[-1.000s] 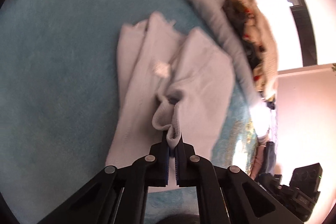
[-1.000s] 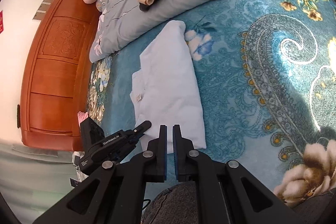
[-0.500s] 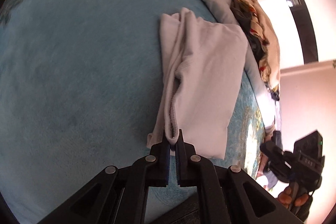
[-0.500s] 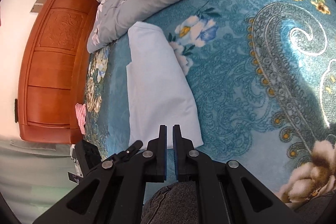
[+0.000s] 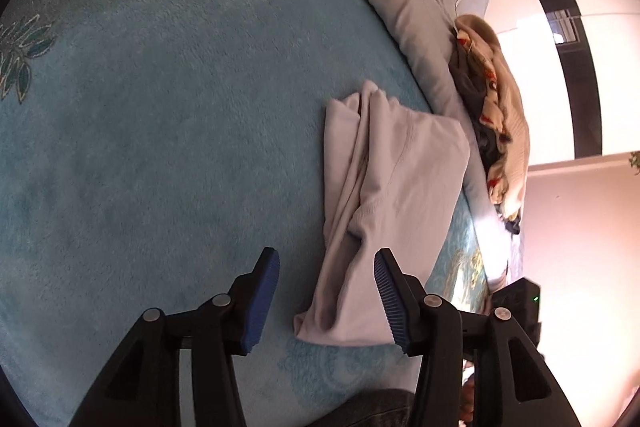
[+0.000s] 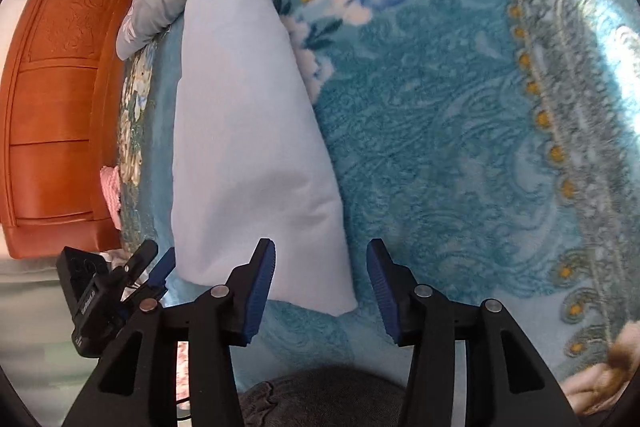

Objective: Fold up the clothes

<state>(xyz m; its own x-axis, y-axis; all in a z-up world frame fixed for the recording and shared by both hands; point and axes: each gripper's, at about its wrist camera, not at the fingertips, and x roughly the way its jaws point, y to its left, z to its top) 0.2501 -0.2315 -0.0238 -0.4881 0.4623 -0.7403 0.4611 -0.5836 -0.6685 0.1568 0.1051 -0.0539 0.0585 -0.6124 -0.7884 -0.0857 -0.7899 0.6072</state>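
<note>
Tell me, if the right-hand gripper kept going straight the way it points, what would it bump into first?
Most likely the near corner of the folded pale blue garment, which lies just ahead between the open right gripper fingers, on the teal floral blanket. Depth is hard to judge here.

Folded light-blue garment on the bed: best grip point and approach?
Grip the near short edge of the folded light-blue garment, one corner per gripper, coming from the near side. It lies flat and lengthwise away, and both the left gripper and right gripper stand open at that end.
</note>
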